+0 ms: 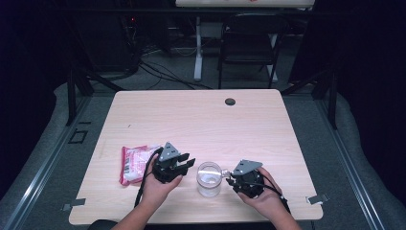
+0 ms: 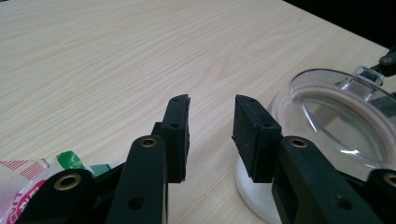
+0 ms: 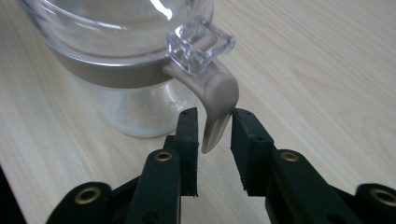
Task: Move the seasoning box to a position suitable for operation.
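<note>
From above, the person is sitting at the pale wooden table (image 1: 201,115) with a clear jar (image 1: 209,178) standing near its front edge, between the two hands. The left gripper (image 1: 184,163) is hovering just beside the jar on its left, jaws parted and gripping nothing. The right gripper (image 1: 230,177) is reaching in at the jar's right side. A pink and white packet (image 1: 132,164) is lying flat, just left of the left hand.

In the left gripper view, the jaws are standing apart over bare tabletop, and the jar's clear lid (image 2: 343,119) is sitting on top of it, just to the right.

In the right gripper view, the beige latch (image 3: 217,109) is hanging down from the lid's clear clasp (image 3: 200,44), and its tip is dangling between the released jaws; neither pad seems to be pressing on it.

I'd say the work is looking early: the lid is on and the packet is lying untouched. Whether the latch is fastened, I cannot tell.
</note>
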A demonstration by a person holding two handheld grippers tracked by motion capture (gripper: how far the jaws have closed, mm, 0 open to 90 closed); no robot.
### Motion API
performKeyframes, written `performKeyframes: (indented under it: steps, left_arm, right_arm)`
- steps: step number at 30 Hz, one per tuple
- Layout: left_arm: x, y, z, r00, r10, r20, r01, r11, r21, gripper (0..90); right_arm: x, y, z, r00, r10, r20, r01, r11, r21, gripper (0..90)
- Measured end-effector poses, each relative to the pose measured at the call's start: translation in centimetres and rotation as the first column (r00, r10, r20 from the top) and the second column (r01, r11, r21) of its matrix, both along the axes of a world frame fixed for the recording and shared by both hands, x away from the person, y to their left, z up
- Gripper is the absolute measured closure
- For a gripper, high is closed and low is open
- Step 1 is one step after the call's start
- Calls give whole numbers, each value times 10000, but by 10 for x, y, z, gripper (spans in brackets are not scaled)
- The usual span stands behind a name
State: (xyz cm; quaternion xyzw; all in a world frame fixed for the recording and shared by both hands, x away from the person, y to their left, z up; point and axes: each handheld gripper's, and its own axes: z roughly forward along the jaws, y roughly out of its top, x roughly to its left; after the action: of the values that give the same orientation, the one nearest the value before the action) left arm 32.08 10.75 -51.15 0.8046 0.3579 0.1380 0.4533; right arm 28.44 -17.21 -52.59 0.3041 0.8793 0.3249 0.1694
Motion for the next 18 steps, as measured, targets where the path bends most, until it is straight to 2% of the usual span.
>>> performKeyframes:
  steps: [3, 7, 10, 16, 18]
  left_arm:
    - [0, 2, 0, 9999, 89, 73, -89, 10000, -12, 634]
    - [0, 6, 1, 9996, 262, 74, -261, 9996, -130, 623]
    - [0, 10, 2, 9994, 339, 121, -337, 9992, -200, 623]
    - [-1, 13, 3, 9995, 300, 120, -297, 9991, -302, 611]
    - [-2, 13, 3, 9991, 354, 246, -348, 9991, -238, 598]
  right_arm:
    - [-2, -3, 7, 9998, 81, -177, -76, 9996, 280, 715]
    - [-1, -7, 14, 9990, 33, -440, 9, 9954, 962, 722]
    - [-1, -7, 15, 9993, 19, -366, 19, 9949, 1009, 726]
    - [-2, -9, 26, 9986, 108, -512, -12, 9829, 1839, 733]
    - [-2, -9, 28, 9990, 9, -455, 79, 9814, 1917, 735]
